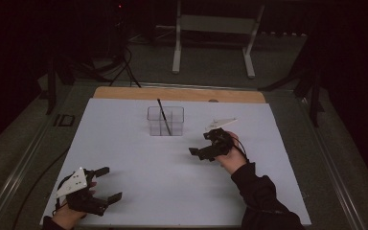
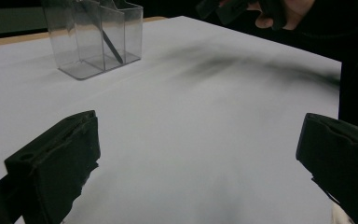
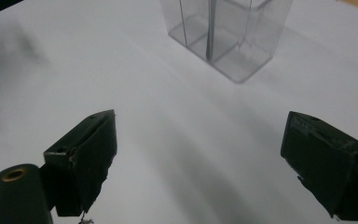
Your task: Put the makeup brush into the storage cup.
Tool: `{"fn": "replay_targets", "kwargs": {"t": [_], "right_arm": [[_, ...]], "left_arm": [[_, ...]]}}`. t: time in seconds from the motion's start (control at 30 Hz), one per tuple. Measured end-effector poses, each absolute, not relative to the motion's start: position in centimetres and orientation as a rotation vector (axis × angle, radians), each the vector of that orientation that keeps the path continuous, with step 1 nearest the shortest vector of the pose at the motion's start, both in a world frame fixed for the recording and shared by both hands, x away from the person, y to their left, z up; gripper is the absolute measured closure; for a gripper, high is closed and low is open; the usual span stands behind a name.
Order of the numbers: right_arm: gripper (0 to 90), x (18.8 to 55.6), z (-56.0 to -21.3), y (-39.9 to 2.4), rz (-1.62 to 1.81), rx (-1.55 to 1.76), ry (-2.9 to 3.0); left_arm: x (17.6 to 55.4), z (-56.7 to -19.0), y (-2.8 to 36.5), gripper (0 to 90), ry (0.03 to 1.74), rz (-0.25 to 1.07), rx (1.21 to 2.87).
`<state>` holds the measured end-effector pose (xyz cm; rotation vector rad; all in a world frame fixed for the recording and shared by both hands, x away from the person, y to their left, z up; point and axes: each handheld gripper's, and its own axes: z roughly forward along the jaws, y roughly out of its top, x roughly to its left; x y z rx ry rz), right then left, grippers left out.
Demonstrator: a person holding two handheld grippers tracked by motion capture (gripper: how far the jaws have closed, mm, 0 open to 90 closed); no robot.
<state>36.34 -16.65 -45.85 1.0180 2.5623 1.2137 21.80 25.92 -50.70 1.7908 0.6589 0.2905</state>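
A clear plastic holder with dividers [image 1: 165, 121] stands on the white sheet [image 1: 139, 163] toward the far middle. A thin black pen [image 1: 163, 115] leans inside it. My left gripper [image 1: 110, 183] hovers at the near left corner of the sheet, open, nothing between its jaws. My right gripper [image 1: 200, 143] is held right of and nearer than the holder, also open and empty. The left gripper view has the holder [image 2: 95, 39] and pen [image 2: 109, 44] far off at upper left. In the right gripper view the holder [image 3: 228, 32] and pen [image 3: 209, 32] are straight ahead, beyond the wide jaws.
The sheet lies on a wooden table [image 1: 177, 93] with metal rails along both sides. A white frame stand [image 1: 213, 33] is on the floor behind the table. Cables [image 1: 122, 67] run across the dark floor at back left.
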Motion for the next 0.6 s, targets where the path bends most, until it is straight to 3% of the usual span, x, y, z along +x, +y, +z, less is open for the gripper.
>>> {"fn": "replay_targets", "kwargs": {"t": [0.6], "right_arm": [[10.8,32.6,-48.4,-20.7,1.177,1.06,2.529]], "left_arm": [[21.8,-50.7,25.9,1.0,0.661,0.293,1.79]]}}
